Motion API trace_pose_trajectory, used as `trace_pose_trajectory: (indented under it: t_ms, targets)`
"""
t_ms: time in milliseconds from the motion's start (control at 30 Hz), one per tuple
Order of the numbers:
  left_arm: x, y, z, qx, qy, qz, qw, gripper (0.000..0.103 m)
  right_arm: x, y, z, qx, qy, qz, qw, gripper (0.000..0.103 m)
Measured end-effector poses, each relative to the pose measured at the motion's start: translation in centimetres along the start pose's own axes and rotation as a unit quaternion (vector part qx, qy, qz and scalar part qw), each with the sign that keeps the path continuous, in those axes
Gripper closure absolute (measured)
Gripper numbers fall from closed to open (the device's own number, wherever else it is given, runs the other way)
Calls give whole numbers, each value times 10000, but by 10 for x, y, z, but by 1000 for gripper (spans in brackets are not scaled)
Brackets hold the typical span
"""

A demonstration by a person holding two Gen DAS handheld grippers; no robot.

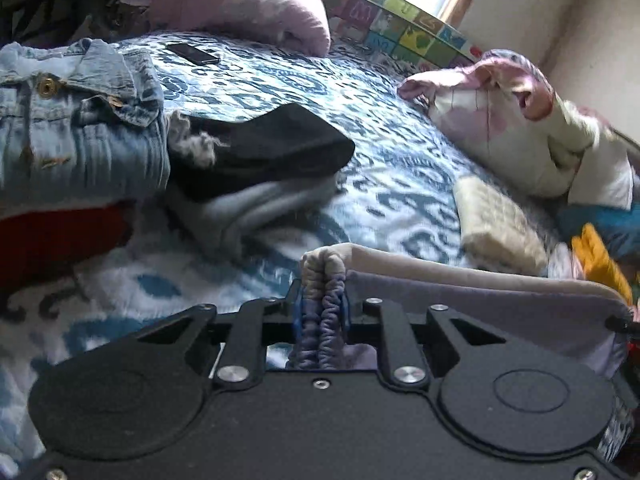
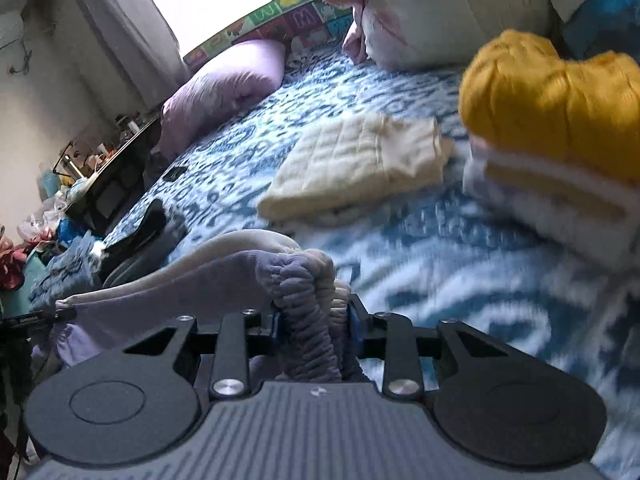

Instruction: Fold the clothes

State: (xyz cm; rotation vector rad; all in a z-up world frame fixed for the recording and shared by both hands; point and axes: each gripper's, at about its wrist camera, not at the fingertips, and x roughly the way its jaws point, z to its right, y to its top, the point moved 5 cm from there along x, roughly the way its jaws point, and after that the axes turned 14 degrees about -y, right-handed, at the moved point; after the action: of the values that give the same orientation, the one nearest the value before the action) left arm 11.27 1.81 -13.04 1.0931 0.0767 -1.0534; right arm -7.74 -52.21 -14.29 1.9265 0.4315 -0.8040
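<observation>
Right now your left gripper (image 1: 322,308) is clamped on the gathered, ribbed waistband of the lavender garment (image 1: 480,300), the bunched elastic pinched tight between the blue pads. Your right gripper (image 2: 316,312) has its jaws closed on the other bunched end of the same waistband. Between the two, the garment stretches as a folded band just above the blue-and-white patterned bedspread (image 1: 392,152), at the near edge of the bed; in the right wrist view it runs off to the left toward your other tool.

In the left wrist view, a folded denim jacket (image 1: 76,128) sits at the far left on top of something red (image 1: 56,240). Just to its right lies a black folded piece (image 1: 264,148) on top of a grey folded piece (image 1: 256,208). A dark phone (image 1: 193,53) rests on the bedspread farther back, near a lilac pillow (image 1: 248,4). A white-and-pink pillow (image 1: 512,128) lies at the far right.

In the right wrist view, a cream quilted folded piece (image 2: 356,164) lies on the bedspread in the middle distance. To its right, a mustard-yellow garment (image 2: 552,100) tops a stack of white folded cloth (image 2: 552,204). Both views are blurred.
</observation>
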Motion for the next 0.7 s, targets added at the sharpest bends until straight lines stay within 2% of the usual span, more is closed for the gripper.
trace_pose_trajectory:
  t_ms: [67, 100, 133, 167, 200, 233, 400, 700]
  targets:
    - [18, 6, -12, -6, 314, 32, 9995, 82, 15, 16, 0, 80, -15, -107, 9999, 70]
    - [27, 8, -18, -8, 474, 48, 9989, 75, 31, 20, 2, 169, -34, -255, 9995, 65]
    - [36, 6, -27, -26, 708, -27, 9975, 53, 45, 23, 4, 201, -188, -314, 9991, 60]
    - [44, 4, -35, -44, 944, -105, 9955, 51, 60, 26, 5, 227, -347, -370, 9985, 47]
    - [52, 1, -44, -62, 1180, -183, 9928, 51, 74, 26, 8, 96, -678, -367, 9970, 38]
    - [52, 0, -45, -38, 1109, -154, 9937, 51, 83, 26, 10, -49, -923, -366, 9950, 37]
    - [49, 1, -46, 107, 732, -98, 9972, 51, 88, 33, 8, -428, -660, -234, 9966, 37]
    - [67, 13, -51, 187, 583, -504, 9969, 51, 121, 40, -4, -1001, -624, -527, 9916, 37]
